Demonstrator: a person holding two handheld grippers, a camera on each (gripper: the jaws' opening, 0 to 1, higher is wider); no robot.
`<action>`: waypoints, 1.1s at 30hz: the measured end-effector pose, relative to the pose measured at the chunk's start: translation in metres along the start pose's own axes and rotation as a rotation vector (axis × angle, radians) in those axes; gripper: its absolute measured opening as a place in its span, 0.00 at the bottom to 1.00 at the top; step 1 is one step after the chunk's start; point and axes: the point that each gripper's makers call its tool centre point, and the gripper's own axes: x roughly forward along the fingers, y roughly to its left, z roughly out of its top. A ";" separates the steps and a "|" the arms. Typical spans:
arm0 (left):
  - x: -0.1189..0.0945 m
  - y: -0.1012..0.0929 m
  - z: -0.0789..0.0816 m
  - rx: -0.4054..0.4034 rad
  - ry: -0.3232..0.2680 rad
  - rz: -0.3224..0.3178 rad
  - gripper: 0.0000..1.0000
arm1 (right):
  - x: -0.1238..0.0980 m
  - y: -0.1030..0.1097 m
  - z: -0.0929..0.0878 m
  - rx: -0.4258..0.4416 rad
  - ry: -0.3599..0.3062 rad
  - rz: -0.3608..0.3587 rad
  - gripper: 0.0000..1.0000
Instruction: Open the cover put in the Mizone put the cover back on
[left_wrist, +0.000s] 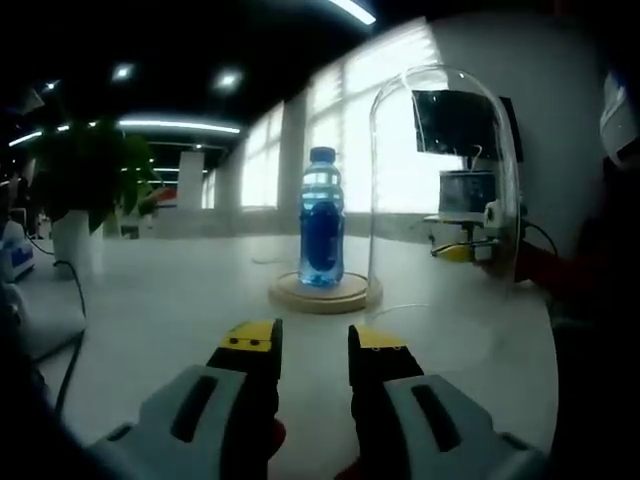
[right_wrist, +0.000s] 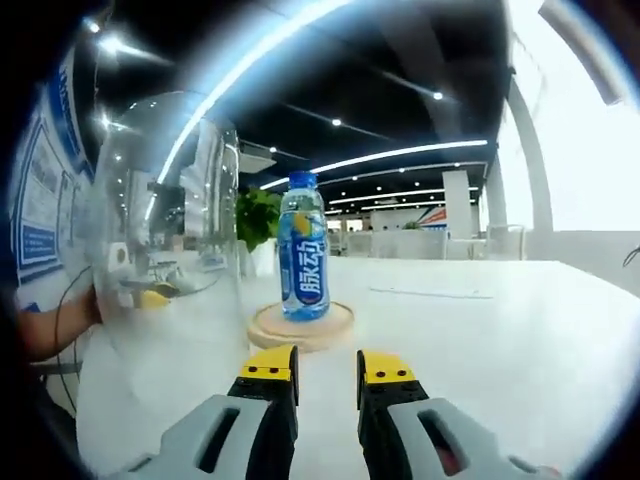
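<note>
We look low across the white table (left_wrist: 150, 300) from both sides of the Mizone bottle (left_wrist: 322, 220), which stands upright on its round wooden base (left_wrist: 325, 292). The left gripper view faces the bottle with bright windows behind it and the clear glass dome (left_wrist: 445, 180) to the bottle's right. The right gripper view, somewhat nearer, faces the bottle (right_wrist: 302, 260) toward the office interior, dome (right_wrist: 165, 230) on its left. Both share bottle, base (right_wrist: 300, 328), dome and tabletop (right_wrist: 480, 340).
</note>
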 end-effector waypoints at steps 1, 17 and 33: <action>0.000 0.000 0.000 -0.001 -0.001 -0.002 0.22 | -0.001 -0.001 -0.003 0.004 0.003 -0.003 0.16; 0.000 0.004 -0.003 -0.006 -0.006 -0.024 0.22 | -0.004 -0.001 -0.004 0.016 0.003 -0.013 0.16; -0.001 0.003 -0.002 -0.005 -0.012 -0.029 0.22 | -0.003 0.000 -0.004 0.013 0.006 -0.006 0.16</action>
